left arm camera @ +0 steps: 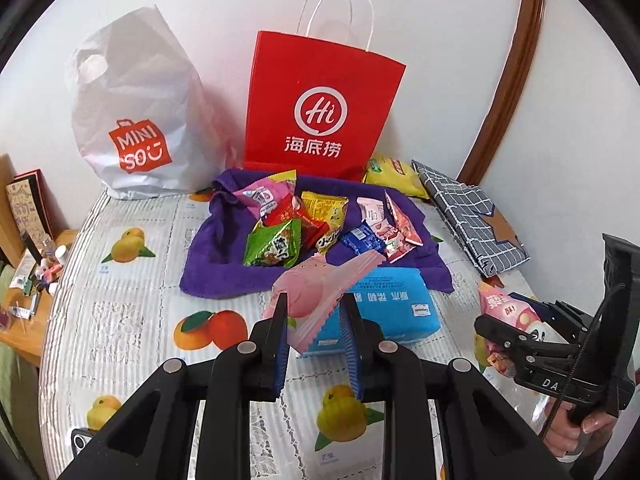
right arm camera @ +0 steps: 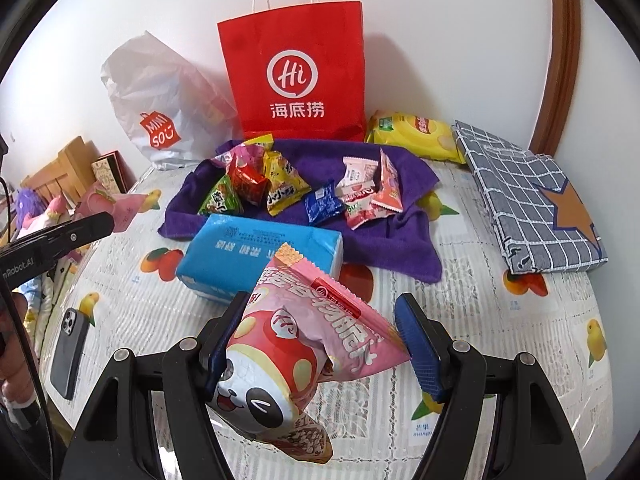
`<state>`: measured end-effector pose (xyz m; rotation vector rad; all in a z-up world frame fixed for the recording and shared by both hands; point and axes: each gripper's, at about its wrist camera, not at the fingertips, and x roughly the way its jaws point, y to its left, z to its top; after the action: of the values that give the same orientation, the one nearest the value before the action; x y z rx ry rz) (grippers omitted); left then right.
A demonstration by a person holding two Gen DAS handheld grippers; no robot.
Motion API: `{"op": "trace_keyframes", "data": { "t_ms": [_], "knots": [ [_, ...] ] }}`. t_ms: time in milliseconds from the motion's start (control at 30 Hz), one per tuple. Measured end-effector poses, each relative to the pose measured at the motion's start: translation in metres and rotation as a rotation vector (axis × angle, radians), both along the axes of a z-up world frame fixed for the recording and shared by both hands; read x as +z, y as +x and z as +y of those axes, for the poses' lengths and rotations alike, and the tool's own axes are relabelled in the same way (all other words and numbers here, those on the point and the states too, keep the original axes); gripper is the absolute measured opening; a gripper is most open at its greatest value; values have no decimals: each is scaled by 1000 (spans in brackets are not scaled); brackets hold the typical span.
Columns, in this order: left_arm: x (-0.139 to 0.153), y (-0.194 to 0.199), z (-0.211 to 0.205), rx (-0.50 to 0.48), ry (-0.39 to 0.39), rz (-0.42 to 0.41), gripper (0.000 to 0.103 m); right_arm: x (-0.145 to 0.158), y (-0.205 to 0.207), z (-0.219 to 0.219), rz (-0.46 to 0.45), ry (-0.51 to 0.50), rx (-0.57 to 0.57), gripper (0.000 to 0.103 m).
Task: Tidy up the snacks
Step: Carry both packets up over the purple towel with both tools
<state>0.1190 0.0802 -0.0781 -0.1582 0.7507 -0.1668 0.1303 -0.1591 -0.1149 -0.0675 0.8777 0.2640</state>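
I hold two packets at once, both lifted off the worktop on the near side of the purple towel [right arm camera: 304,216]. My left gripper [left arm camera: 316,312] has its jaws pressed against a flat pink peach-print packet [left arm camera: 320,292], which hangs above the blue tissue pack [right arm camera: 260,252]. My right gripper [right arm camera: 324,328] carries the bigger pink panda snack bag [right arm camera: 292,352]; the left jaw presses its side, while the right jaw stands a little off the bag's corner, so I judge the hold to be light.

As for progress, a good pile already lies on the towel: green, red and yellow packets [right arm camera: 256,184] bunched at its left half, a small blue packet [right arm camera: 324,202] in the middle, and pink-and-white ones [right arm camera: 368,188] at its right half. What is left, I judge, is to set down my two packets with them. A yellow chip bag [right arm camera: 416,136] lies beyond the towel's far right corner, beside the red paper bag [right arm camera: 296,76], and it may need gathering too. Whether the pile ends up on the towel or in a bag, I cannot tell
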Motion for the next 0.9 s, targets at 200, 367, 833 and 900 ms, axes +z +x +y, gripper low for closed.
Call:
{"op": "trace_keyframes", "data": {
  "t_ms": [200,367,833,900],
  "knots": [
    [7,6,-2,-11,4,-5,23,8,9,6,-10,4,0,72],
    [14,11,-1,-12,4,-15,23,15,17,7,-21,13,-3,72],
    [31,29,-1,1,11,-21,23,36,52,12,-55,19,-14,72],
    [33,31,-2,2,12,-23,23,38,57,13,-55,23,-12,72]
  ]
}}
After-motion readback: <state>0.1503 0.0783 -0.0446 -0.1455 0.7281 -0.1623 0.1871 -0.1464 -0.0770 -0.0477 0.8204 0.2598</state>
